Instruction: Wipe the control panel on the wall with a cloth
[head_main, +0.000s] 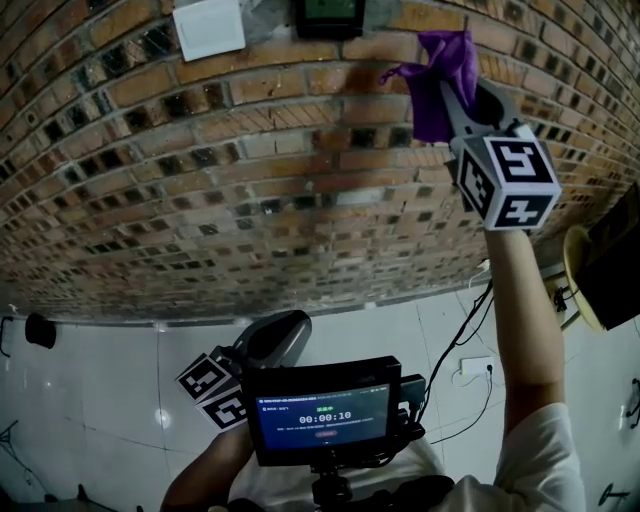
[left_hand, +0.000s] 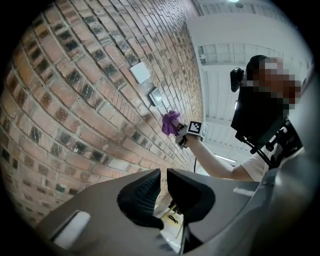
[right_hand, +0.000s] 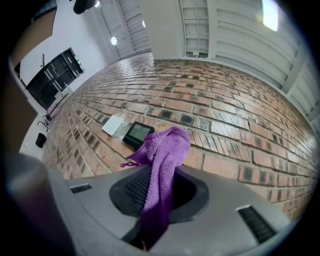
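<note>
A purple microfibre cloth (right_hand: 162, 160) is clamped in the jaws of the right gripper (right_hand: 157, 195) and held high near the red brick wall (right_hand: 225, 115), just beside the small black control panel (right_hand: 137, 133). The left gripper (left_hand: 163, 187) is held low, jaws almost together, empty.

I'm facing a red brick wall (head_main: 250, 170) straight ahead of my right claw (head_main: 446, 72). Far beneath the claw is a glossy white tiled floor (head_main: 100, 380) with a white power strip (head_main: 472, 368) and black cables (head_main: 455, 320). Above it, a ceiling lamp (right_hand: 270, 14) glows.
</note>
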